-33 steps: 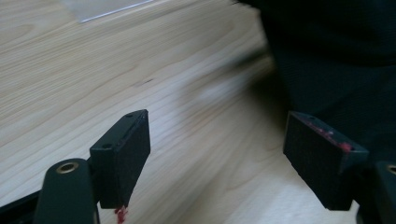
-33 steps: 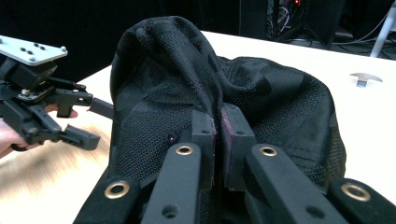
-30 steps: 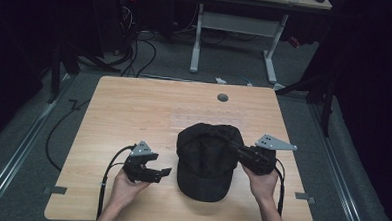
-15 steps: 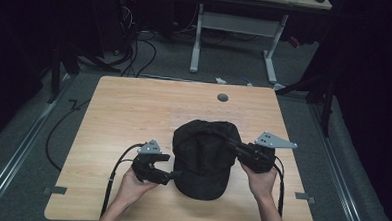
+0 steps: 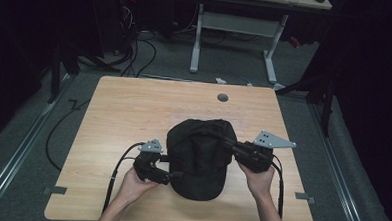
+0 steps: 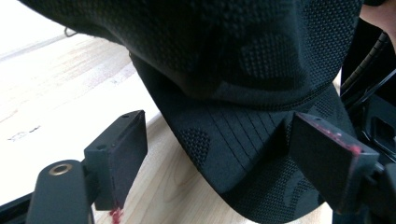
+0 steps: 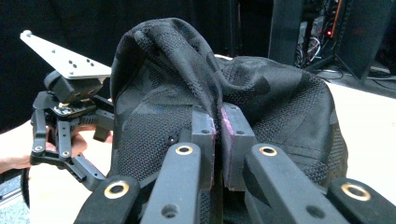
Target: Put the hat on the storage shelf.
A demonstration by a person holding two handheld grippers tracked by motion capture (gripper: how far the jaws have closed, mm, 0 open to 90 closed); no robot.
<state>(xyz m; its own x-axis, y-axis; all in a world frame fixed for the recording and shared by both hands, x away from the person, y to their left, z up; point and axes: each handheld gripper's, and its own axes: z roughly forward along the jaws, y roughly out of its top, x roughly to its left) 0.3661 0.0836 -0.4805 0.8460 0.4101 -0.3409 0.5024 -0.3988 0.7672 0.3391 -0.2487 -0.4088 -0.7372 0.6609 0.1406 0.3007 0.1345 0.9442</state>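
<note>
A black knitted cap (image 5: 199,158) lies on the wooden table (image 5: 134,108), toward its near edge. My right gripper (image 5: 228,143) comes in from the right and is shut on a fold of the cap's crown (image 7: 280,93); in the right gripper view the two pads (image 7: 204,128) pinch the fabric. My left gripper (image 5: 173,176) sits at the cap's left side. In the left gripper view its jaws stand open, one on each side of the stitched brim (image 6: 233,154), and the pads (image 6: 122,149) are apart from the cloth.
A round cable hole (image 5: 222,97) lies in the tabletop's far half. Bare wood spreads to the left and behind the cap. A white desk frame (image 5: 234,23) and floor cables (image 5: 136,48) sit beyond the far edge. Black cables (image 5: 115,177) trail from both grippers.
The left gripper has shifted slightly right, up to the cap's brim. The cap has slid a little left and away while the right gripper kept its hold.
</note>
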